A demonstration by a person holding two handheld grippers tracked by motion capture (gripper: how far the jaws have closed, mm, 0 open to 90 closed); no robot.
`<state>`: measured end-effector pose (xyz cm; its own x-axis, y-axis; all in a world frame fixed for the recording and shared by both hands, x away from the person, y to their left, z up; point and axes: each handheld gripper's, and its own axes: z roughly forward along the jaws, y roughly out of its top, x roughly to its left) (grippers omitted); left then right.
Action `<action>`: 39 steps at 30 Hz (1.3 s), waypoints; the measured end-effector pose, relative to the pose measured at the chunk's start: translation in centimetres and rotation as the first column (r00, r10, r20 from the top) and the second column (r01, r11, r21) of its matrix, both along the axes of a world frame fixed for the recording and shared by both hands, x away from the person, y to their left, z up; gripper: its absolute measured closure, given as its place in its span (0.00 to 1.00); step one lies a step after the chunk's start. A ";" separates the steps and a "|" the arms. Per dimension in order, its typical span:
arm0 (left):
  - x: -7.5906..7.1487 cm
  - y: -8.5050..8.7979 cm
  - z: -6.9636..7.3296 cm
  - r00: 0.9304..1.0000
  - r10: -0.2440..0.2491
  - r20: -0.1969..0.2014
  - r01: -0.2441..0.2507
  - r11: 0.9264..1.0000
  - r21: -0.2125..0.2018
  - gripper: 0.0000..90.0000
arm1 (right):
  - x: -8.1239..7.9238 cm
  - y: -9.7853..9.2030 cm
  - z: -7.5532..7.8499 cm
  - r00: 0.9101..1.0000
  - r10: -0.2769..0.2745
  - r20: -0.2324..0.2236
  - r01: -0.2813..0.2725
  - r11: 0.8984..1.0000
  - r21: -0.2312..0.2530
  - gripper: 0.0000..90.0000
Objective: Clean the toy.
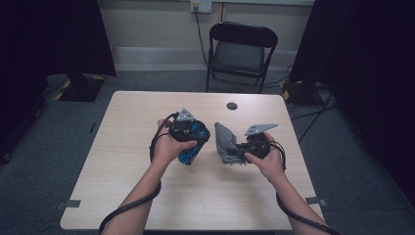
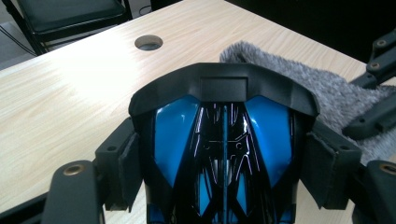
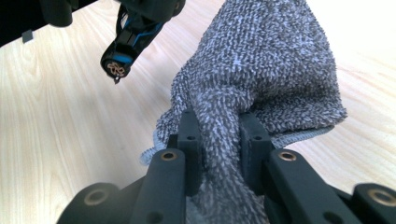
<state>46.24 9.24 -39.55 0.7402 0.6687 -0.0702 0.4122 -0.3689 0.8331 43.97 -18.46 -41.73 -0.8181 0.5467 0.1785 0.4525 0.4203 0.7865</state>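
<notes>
Table point(image 1: 147, 196): a pale wood-grain top in front of you, with a round cable hole point(image 1: 232, 105) near its far edge. Both your forearms come in over its near edge.
Chair point(image 1: 241, 51): a black folding chair stands just beyond the far edge of the table, on grey floor.
Cloth point(image 1: 224, 139): the grey terry cloth is right of centre on the table, bunched up and lifted at the held end. In your right gripper view its lower hem lies on the wood.
Toy car point(image 1: 192, 142): the blue and black toy car is left of the cloth, near it but apart, raised off the table in your left gripper.
Left gripper point(image 2: 223, 158): your jaws stand wide, and the pads press on the two sides of the toy car, so you are grasping it.
Right gripper point(image 3: 219, 149): your jaws are clenched on a narrow fold of the cloth, which is pinched between both pads.
</notes>
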 end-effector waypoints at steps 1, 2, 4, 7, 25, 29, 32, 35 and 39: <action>0.0 0.0 0.0 1.000 0.002 0.000 -0.002 1.000 -0.001 0.28 | 0.0 0.0 0.1 1.000 0.000 -0.001 0.000 1.000 0.003 0.83; 0.1 0.0 0.0 1.000 0.002 0.000 -0.002 1.000 -0.002 0.28 | 0.0 0.0 0.2 1.000 -0.001 0.003 0.001 1.000 0.005 0.83; 0.2 -0.1 0.0 1.000 0.002 -0.004 -0.002 1.000 -0.001 0.28 | 0.1 0.2 0.5 1.000 0.006 0.006 -0.006 1.000 0.003 0.83; 0.1 -0.2 0.0 1.000 -0.001 -0.005 0.001 1.000 -0.002 0.28 | 0.2 0.5 0.6 1.000 0.002 0.008 -0.002 1.000 0.000 0.83; 0.0 -0.8 -0.1 1.000 -0.013 -0.011 0.013 1.000 -0.002 0.28 | 0.5 2.5 0.3 0.999 0.045 -0.011 -0.046 0.999 -0.026 0.82; 0.0 -0.9 -0.1 1.000 -0.015 -0.009 0.015 1.000 -0.003 0.28 | 0.5 2.7 0.2 0.999 0.042 -0.012 -0.043 0.999 -0.034 0.82; -0.1 -1.1 0.1 1.000 -0.020 -0.007 0.020 1.000 -0.001 0.28 | 0.6 2.9 0.0 0.999 0.048 -0.013 -0.048 0.998 -0.039 0.82; -0.1 -1.4 0.3 1.000 -0.027 -0.007 0.027 1.000 -0.007 0.28 | 0.7 3.1 -0.1 0.998 0.058 -0.014 -0.058 0.998 -0.032 0.82; 0.0 -1.6 0.4 1.000 -0.029 -0.009 0.029 1.000 -0.004 0.28 | 0.5 3.5 -0.3 0.997 0.072 -0.011 -0.072 0.997 -0.028 0.82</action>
